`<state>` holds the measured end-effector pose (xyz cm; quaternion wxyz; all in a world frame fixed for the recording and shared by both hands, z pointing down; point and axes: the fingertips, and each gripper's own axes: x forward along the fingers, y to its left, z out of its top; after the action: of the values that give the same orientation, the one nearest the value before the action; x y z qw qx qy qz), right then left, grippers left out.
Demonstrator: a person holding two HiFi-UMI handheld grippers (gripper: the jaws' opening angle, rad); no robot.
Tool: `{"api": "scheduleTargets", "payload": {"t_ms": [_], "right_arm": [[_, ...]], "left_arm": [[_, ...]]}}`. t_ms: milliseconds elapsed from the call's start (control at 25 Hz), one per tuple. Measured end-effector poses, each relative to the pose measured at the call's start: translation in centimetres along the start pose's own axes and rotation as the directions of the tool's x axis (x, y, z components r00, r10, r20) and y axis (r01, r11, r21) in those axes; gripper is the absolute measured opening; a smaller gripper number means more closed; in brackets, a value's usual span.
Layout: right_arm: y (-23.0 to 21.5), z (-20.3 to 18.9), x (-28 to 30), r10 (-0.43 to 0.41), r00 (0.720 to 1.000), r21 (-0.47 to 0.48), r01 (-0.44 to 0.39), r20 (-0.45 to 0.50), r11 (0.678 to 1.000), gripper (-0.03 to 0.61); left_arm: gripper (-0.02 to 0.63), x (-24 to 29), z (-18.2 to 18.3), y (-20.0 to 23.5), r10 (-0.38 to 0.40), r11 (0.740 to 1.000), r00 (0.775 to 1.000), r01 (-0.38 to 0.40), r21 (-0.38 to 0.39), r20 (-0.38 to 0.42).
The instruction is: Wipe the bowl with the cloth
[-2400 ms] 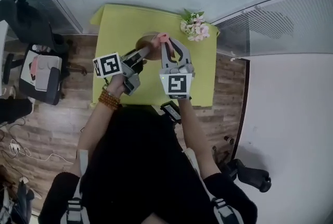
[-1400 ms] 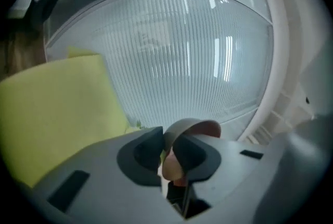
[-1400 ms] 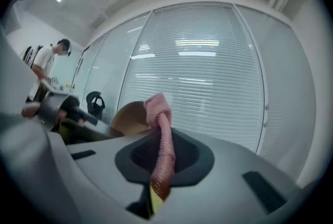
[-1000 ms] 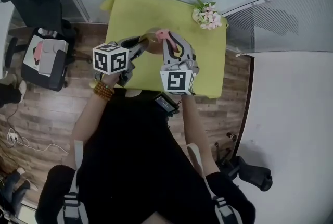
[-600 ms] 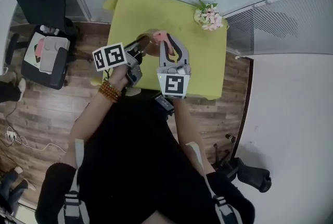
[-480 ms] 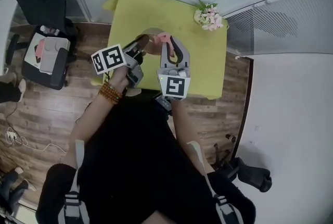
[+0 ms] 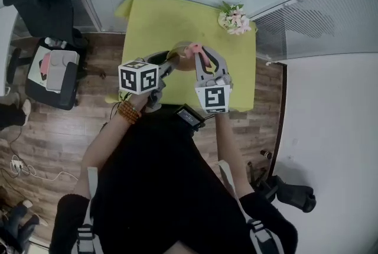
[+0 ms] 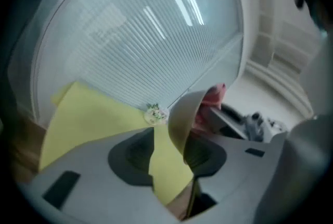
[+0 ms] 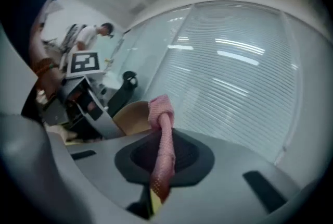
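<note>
Over the near half of a yellow table [image 7: 177, 16], the left claw [image 8: 167, 152] has just been opening, its jaws spread loosely around the rim of a tan bowl [image 8: 182, 119]. The right claw [image 9: 162, 158] pinches a pink cloth [image 9: 164, 139] just beside the bowl. Wiping seems under way; the next stroke likely calls for a fresh, firmer hold on the rim.

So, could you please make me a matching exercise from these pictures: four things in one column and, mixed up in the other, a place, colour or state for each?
Things:
1. cloth
2. bowl
3. flowers
4. chair

Descriptions:
A. black, left of the table
B. tan
C. pinched in the shut right tongs
D. at the table's far right corner

Pairs: 1-C, 2-B, 3-D, 4-A.
</note>
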<state>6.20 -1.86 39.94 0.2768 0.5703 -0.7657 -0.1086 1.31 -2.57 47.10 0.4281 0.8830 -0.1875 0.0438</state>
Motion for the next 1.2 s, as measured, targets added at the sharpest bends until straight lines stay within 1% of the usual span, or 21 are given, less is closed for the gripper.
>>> {"api": "scheduleTargets", "payload": {"t_ms": [40,80,120,160,200,280,400,520,640,720,760,800,840,880,960,1000,1040,1080,1120,1160,1200], "right_arm": [[1.0,0.2,0.3,0.065,0.997,-0.111,-0.068,-0.030,0.991,0.020],[2.0,0.2,0.6,0.120,0.990,-0.207,-0.132,-0.067,0.969,0.020],[3.0,0.1,0.8,0.157,0.983,-0.279,-0.179,-0.100,0.944,0.020],[3.7,-0.1,1.0,0.171,0.978,-0.319,-0.202,-0.122,0.926,0.020],[4.0,-0.3,1.0,0.171,0.977,-0.326,-0.205,-0.131,0.923,0.020],[4.1,-0.5,1.1,0.153,0.981,-0.267,-0.179,-0.115,0.947,0.020],[3.5,-0.1,1.2,0.095,0.993,-0.116,-0.102,-0.064,0.988,0.020],[3.0,0.6,0.7,0.036,0.999,-0.002,-0.036,-0.037,0.999,0.021],[2.7,1.2,0.8,-0.009,1.000,0.137,0.008,0.010,0.991,0.026],[2.3,1.5,0.8,-0.042,0.998,0.256,0.031,0.035,0.966,0.031],[2.1,1.6,0.8,-0.047,0.998,0.308,0.033,0.036,0.951,0.034],[1.9,1.4,0.9,-0.040,0.999,0.338,0.029,0.027,0.941,0.035],[1.7,1.2,1.2,-0.025,1.000,0.332,0.021,0.009,0.943,0.035],[1.6,0.8,1.4,-0.006,1.000,0.280,0.010,-0.015,0.960,0.032],[1.7,0.4,1.7,0.029,0.998,0.073,-0.025,-0.060,0.997,0.021],[1.8,0.4,1.8,0.046,0.996,-0.037,-0.049,-0.074,0.998,0.021],[2.0,0.7,1.9,0.065,0.994,-0.131,-0.076,-0.084,0.988,0.021],[2.3,1.0,2.0,0.085,0.992,-0.212,-0.104,-0.096,0.972,0.021],[2.8,1.2,2.2,0.104,0.988,-0.286,-0.132,-0.112,0.949,0.020],[3.3,1.4,2.4,0.118,0.984,-0.352,-0.158,-0.130,0.923,0.020],[3.8,1.6,2.6,0.124,0.982,-0.400,-0.173,-0.145,0.900,0.020]], "left_arm": [[0.145,0.0,-0.2,0.3,0.058,0.993,0.998,-0.056,0.108,-0.015],[0.135,0.1,-0.3,0.5,0.101,0.978,0.995,-0.096,0.185,-0.017],[0.080,0.2,-0.3,0.7,0.125,0.967,0.992,-0.117,0.226,-0.019],[0.066,0.2,-0.3,0.9,0.131,0.965,0.991,-0.121,0.232,-0.029],[0.064,0.2,-0.5,1.0,0.121,0.972,0.992,-0.110,0.209,-0.041],[0.064,0.0,-0.4,1.3,0.093,0.987,0.995,-0.086,0.133,-0.047],[0.064,-0.5,0.8,1.3,0.069,0.996,0.998,-0.069,0.055,-0.007],[0.072,-1.0,1.8,1.0,0.015,0.994,0.998,-0.008,-0.106,0.067],[0.082,-1.6,3.0,1.3,-0.010,0.970,0.986,0.050,-0.238,0.166],[0.087,-2.0,3.7,1.4,-0.014,0.946,0.974,0.087,-0.313,0.226],[0.087,-2.0,3.8,1.5,-0.016,0.937,0.971,0.098,-0.335,0.239],[0.089,-1.9,3.7,1.5,-0.020,0.935,0.973,0.100,-0.339,0.232],[0.092,-1.6,3.5,1.4,-0.033,0.942,0.978,0.099,-0.322,0.204],[0.100,-1.3,3.2,1.3,-0.053,0.953,0.985,0.099,-0.286,0.162],[0.110,-0.7,2.3,1.1,-0.075,0.982,0.995,0.085,-0.168,0.061],[0.113,-0.6,1.8,1.3,-0.048,0.996,0.999,0.048,-0.080,0.011],[0.118,-0.5,1.4,1.7,0.005,1.000,1.000,-0.004,0.026,-0.027],[0.141,-0.4,1.3,2.0,0.064,0.989,0.997,-0.058,0.134,-0.043],[0.142,-0.4,1.5,2.1,0.112,0.970,0.993,-0.100,0.222,-0.042],[0.126,-0.4,1.9,2.1,0.140,0.952,0.989,-0.124,0.279,-0.036],[0.090,-0.4,2.2,1.9,0.148,0.944,0.988,-0.130,0.305,-0.037]]}}
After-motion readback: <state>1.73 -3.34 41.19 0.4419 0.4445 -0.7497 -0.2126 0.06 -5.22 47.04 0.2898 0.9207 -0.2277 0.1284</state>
